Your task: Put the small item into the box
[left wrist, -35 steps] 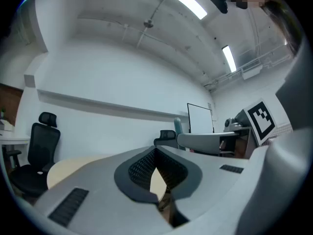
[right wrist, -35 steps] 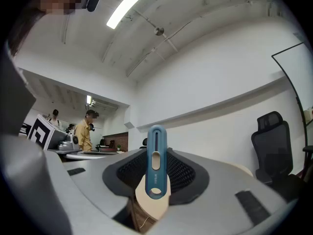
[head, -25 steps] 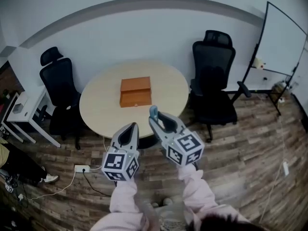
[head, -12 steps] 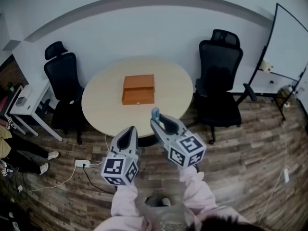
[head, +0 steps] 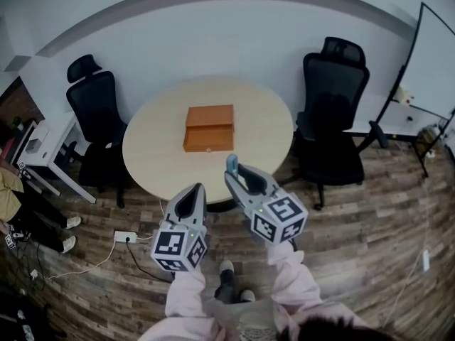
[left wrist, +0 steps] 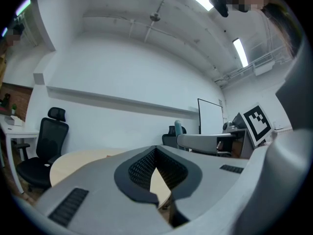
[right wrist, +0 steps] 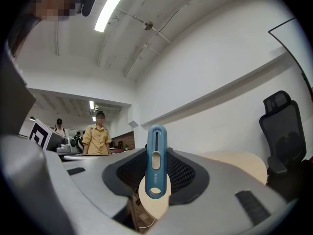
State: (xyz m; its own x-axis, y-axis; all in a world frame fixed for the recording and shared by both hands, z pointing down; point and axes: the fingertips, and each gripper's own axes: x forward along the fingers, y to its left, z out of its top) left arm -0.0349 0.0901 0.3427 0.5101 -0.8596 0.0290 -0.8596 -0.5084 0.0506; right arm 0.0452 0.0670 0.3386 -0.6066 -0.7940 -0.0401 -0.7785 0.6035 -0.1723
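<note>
An orange box (head: 210,128) lies with its lid down near the middle of the round beige table (head: 153,155). My right gripper (head: 237,175) hovers over the wooden floor just short of the table's near edge. It is shut on a small blue slotted item (head: 231,163) that sticks up past the fingertips. In the right gripper view the blue item (right wrist: 156,160) stands upright between the right gripper's (right wrist: 156,166) black pads. My left gripper (head: 195,190) is beside it, shut, with nothing in it. In the left gripper view its (left wrist: 156,150) tips meet.
Black office chairs stand at the table's left (head: 96,109) and right (head: 334,112). A whiteboard (head: 430,55) is at the far right and a white side table (head: 39,148) at the left. A power strip (head: 124,236) lies on the floor. People (right wrist: 99,133) stand in a far room.
Both grippers keep their pose and the right one keeps its hold on the blue item. The head view has drifted, so the table and box sit slightly further right.
</note>
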